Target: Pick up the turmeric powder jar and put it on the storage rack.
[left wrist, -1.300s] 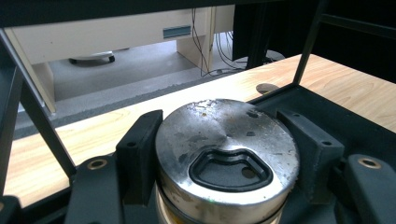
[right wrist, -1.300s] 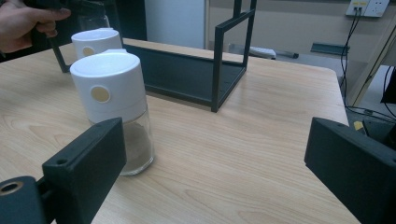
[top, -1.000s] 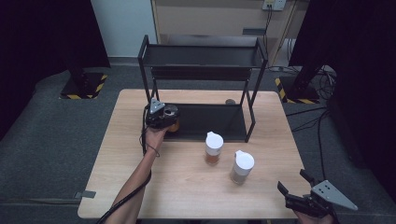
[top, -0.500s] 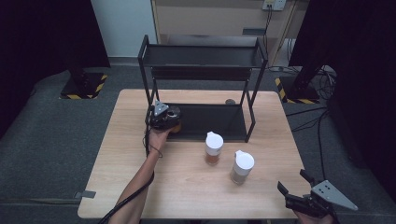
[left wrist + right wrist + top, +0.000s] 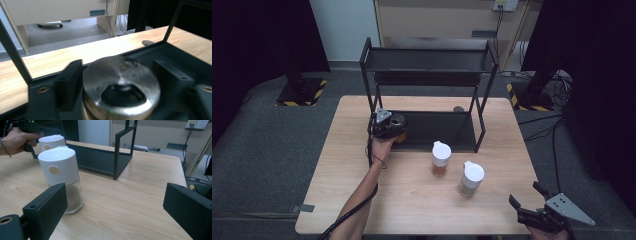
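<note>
One round jar with a silver metal lid (image 5: pixel 121 83) sits clamped between the left gripper's (image 5: pixel 388 125) jaws, upright, at the near-left corner of the black metal rack's bottom shelf (image 5: pixel 447 131); arm stretched forward. Right gripper (image 5: pixel 539 216) hangs at the near-right table edge, jaws wide apart, empty; nearest white-capped glass spice jar (image 5: pixel 61 178) just left-front.

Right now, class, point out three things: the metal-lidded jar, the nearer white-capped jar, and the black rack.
metal-lidded jar (image 5: pixel 121 86): left gripper view, on its silver lid.
nearer white-capped jar (image 5: pixel 60 166): right gripper view, on its white cap.
black rack (image 5: pixel 427 60): high view, on its top shelf.
</note>
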A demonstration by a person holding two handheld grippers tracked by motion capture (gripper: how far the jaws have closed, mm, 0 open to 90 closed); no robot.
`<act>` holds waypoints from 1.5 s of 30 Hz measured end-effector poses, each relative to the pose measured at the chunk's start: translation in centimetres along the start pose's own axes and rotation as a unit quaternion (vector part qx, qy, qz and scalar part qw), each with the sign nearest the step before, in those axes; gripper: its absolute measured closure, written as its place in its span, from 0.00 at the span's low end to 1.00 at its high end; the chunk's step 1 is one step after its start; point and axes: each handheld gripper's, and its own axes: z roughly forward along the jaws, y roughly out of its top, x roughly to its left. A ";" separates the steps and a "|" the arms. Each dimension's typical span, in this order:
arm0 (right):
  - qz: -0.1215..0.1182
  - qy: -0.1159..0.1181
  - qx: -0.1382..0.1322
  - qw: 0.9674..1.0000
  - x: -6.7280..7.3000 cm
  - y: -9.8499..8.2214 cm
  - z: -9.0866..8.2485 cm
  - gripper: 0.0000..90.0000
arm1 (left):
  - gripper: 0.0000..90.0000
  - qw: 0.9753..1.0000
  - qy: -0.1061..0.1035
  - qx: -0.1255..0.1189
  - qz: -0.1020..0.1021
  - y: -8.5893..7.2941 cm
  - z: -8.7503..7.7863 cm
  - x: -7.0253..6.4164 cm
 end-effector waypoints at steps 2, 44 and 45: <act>-0.001 0.000 0.000 1.000 0.0 0.0 0.0 0.06 | 0.20 1.000 -0.001 -0.001 -0.002 0.3 0.1 0.0; -0.002 0.001 0.001 1.000 0.1 0.1 0.0 0.06 | 0.04 0.995 -0.078 -0.052 0.044 7.4 -7.7 1.3; -0.002 0.001 0.001 1.000 0.1 0.1 0.0 0.06 | 0.04 0.994 -0.081 -0.054 0.045 7.3 -8.1 1.3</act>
